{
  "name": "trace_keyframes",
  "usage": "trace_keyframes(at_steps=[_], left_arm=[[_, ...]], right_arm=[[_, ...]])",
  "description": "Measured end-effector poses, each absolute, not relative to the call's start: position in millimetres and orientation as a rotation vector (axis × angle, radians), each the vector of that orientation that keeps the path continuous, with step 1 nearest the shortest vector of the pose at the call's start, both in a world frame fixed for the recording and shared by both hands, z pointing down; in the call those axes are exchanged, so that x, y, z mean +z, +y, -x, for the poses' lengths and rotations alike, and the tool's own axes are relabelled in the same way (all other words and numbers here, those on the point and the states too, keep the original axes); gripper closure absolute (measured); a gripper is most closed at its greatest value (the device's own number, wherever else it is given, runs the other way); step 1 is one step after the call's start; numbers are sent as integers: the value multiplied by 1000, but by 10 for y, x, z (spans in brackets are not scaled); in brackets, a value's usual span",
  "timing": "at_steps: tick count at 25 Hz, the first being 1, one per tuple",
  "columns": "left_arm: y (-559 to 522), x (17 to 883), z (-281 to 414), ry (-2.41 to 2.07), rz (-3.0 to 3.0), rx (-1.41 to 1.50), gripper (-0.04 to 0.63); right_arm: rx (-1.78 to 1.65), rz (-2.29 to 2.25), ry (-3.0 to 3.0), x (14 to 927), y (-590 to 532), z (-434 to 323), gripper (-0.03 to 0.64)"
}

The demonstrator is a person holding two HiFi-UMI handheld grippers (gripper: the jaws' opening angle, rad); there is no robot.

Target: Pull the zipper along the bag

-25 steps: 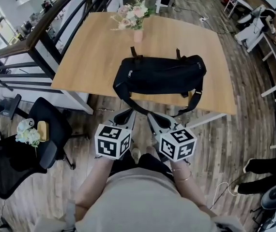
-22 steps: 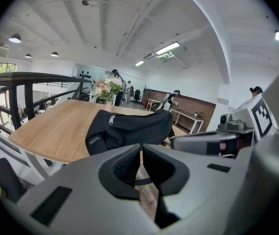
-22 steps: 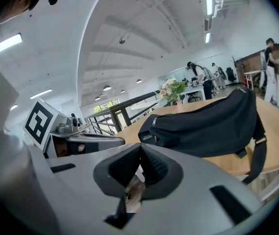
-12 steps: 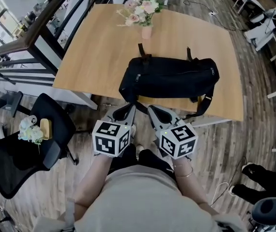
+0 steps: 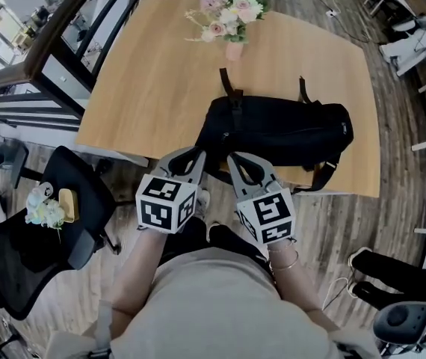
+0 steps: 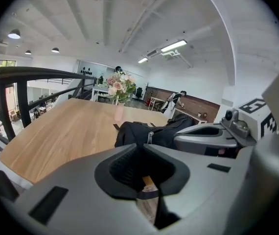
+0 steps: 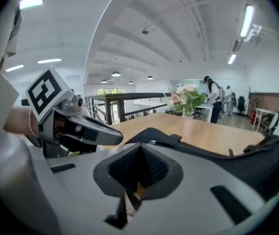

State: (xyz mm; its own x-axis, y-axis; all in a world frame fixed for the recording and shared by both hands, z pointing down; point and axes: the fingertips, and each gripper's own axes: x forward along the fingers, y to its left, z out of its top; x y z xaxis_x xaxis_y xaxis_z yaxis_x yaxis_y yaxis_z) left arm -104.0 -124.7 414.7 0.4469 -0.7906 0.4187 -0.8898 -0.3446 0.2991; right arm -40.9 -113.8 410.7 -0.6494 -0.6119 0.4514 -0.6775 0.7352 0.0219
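The bag (image 5: 280,133) is a black soft duffel. It lies on its side along the near edge of the desk (image 5: 153,73), its long axis parallel to that edge. Its right end stops just short of the near right corner, and its left end sits about midway along the edge. The fabric sags a little on top. Two dark handles (image 5: 229,87) reach from its far side and lie flat on the wood. A black strap (image 5: 325,175) loops from the right end and hangs over the near edge. A small silvery zipper pull (image 6: 150,137) shows at the left end – whether the zipper is open or closed cannot be told.
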Motion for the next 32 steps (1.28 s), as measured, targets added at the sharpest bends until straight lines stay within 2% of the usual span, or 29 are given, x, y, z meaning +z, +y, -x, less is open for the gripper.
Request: trace_keyframes(at_steps=[9, 11, 18, 22, 27, 32], left_arm=[[-1452, 4290, 1168, -1341, -2193, 281, 560], [-1475, 4302, 1168, -1320, -2196, 283, 538], [-1514, 4323, 1148, -1235, -2204, 253, 472], [-1540, 4342, 1139, -1193, -2203, 236, 472], [-1568, 4422, 1051, -1104, -2207, 245, 474], [-1563, 4460, 1003, -1026, -2217, 232, 539]], right_arm=[[-108, -928, -2358, 4154, -1344, 538, 606], [-133, -928, -2319, 4213, -1374, 541, 565], [-277, -925, -2224, 4279, -1381, 558, 548], [-420, -874, -2157, 4306, -1375, 601, 502], [-507, -840, -2104, 4369, -1407, 625, 499], [-495, -826, -2088, 4436, -1452, 645, 497]])
